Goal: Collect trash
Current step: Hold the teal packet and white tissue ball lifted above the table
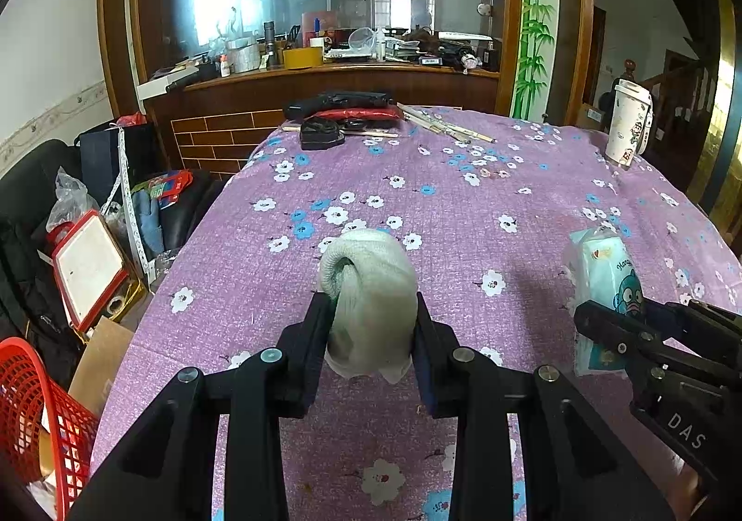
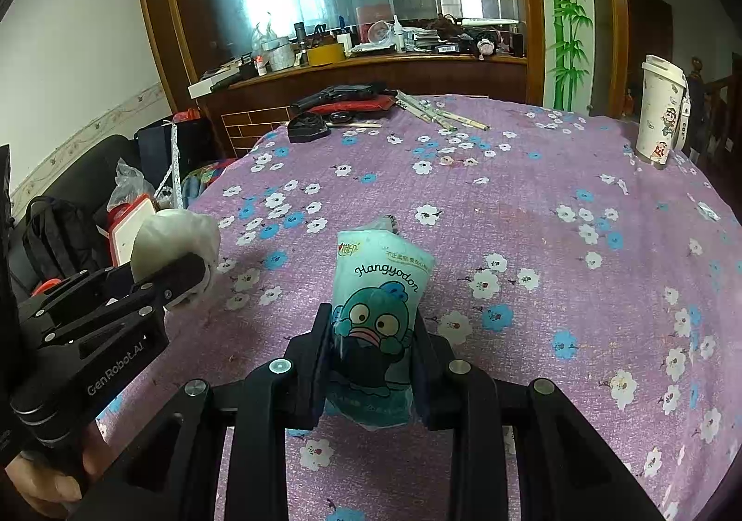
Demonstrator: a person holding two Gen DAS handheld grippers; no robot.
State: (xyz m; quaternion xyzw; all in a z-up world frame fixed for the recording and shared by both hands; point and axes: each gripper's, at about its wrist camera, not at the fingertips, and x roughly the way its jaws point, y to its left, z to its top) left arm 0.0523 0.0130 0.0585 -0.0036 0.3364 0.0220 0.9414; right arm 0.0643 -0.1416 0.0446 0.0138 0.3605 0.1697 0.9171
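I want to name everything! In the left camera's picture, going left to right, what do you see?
Red basket → red-framed board → white rolled sock in the left gripper → blue tissue pack → white cup.

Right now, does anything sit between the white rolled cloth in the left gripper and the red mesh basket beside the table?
Nothing visible does: the white rolled cloth hangs over bare tablecloth, the red mesh basket beyond the table edge.
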